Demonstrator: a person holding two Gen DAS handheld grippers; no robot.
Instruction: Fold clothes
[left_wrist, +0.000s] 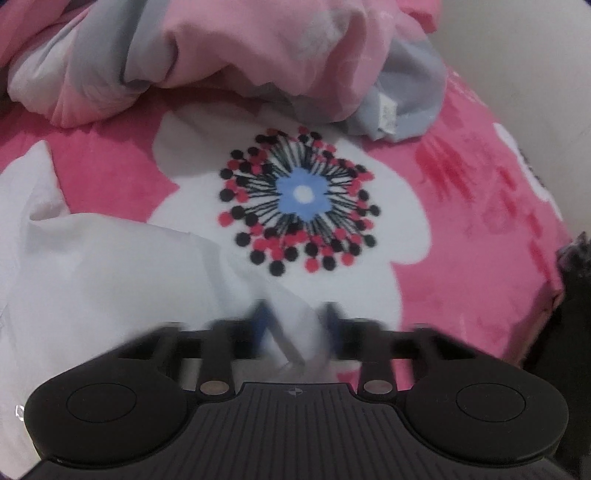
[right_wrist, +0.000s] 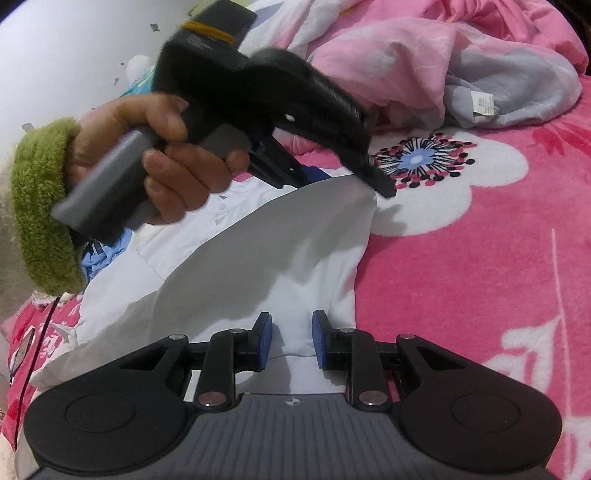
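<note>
- Left tool (left_wrist: 295, 317): blurred, closed on a raised corner of the white shirt (right_wrist: 258, 251), gripped by a hand (right_wrist: 162, 158) in a green fuzzy sleeve (right_wrist: 40, 206).
- Right tool (right_wrist: 291, 332): narrow, blue pads (right_wrist: 319, 339) pinching a gathered bit of shirt hem.
- Shirt spread on the pink floral bed blanket (left_wrist: 461, 258), partly lifted between both tools.
- Beyond, a crumpled pink-and-grey garment (left_wrist: 258, 48).
</note>
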